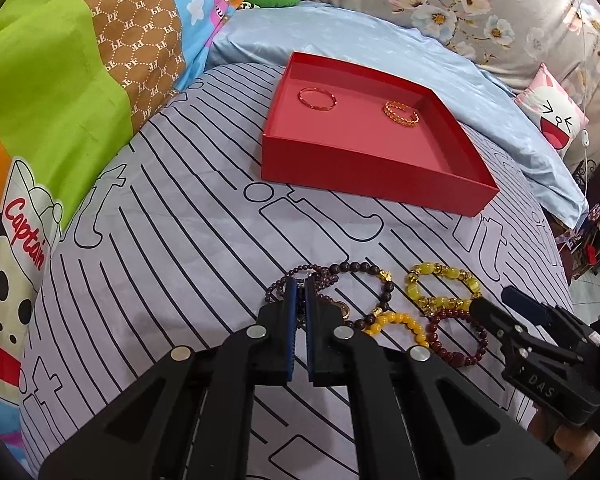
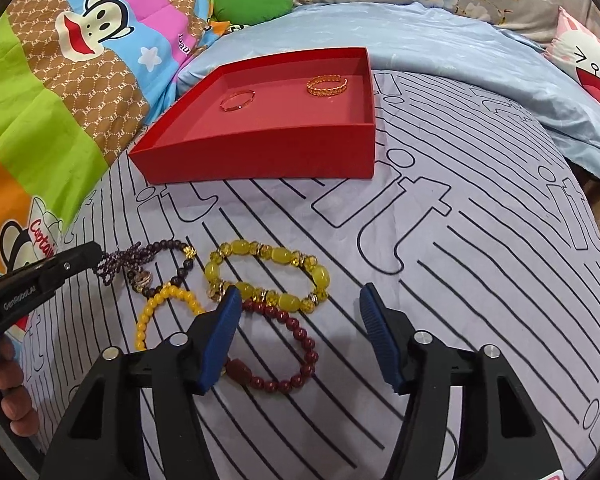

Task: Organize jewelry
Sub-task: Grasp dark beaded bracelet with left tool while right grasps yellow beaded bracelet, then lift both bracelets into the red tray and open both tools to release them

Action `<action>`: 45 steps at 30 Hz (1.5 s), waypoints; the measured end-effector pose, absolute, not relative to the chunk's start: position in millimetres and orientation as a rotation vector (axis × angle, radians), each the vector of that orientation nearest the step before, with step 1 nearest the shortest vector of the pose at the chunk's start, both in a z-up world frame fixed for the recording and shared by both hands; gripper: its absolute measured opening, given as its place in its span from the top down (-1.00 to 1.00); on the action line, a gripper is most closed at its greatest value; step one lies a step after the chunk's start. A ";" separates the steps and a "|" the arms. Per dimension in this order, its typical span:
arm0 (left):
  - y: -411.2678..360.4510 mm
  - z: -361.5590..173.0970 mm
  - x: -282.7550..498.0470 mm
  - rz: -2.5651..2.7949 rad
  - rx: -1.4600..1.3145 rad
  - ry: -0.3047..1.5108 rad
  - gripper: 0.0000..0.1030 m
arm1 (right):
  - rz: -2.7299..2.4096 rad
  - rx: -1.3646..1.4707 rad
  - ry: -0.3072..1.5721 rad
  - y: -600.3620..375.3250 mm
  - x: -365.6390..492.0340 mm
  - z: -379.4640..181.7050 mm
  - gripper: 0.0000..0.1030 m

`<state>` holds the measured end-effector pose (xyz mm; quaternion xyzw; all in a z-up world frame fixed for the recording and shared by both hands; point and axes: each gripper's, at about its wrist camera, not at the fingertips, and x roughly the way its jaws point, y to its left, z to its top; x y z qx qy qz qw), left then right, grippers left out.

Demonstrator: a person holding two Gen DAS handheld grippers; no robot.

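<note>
A striped bed (image 2: 460,240) carries a red box (image 2: 260,156), which holds a thin ring (image 2: 238,101) and a chain ring (image 2: 327,85) set apart on its floor. Near the front lie four bracelets in a touching cluster: a dark one (image 1: 364,270), a big yellow one (image 2: 268,276), a small yellow one (image 2: 160,312) and a red one (image 2: 296,352). The left gripper (image 1: 299,292) is closed on a fine purple chain (image 2: 116,264) beside the dark bracelet, while the right gripper (image 2: 300,312) hangs wide open over the red bracelet.
</note>
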<state>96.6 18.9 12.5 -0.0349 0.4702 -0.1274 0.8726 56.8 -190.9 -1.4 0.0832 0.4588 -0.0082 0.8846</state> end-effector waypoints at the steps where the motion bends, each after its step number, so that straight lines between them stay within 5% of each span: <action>1: 18.2 12.3 97.0 -0.266 -0.071 0.984 0.93 | -0.018 0.175 0.956 -191.7 60.0 -2.0 -0.04; 11: 14.5 8.7 96.2 -0.275 -0.067 0.998 0.93 | -0.026 0.159 0.981 -192.4 73.0 -16.5 0.47; 14: 14.0 9.5 95.3 -0.278 -0.067 0.998 0.93 | -0.039 0.135 0.985 -192.1 72.3 -16.6 0.80; 45: -7.9 107.2 112.9 -0.405 -0.023 0.850 0.93 | 0.040 0.208 0.747 -210.9 68.5 99.7 0.82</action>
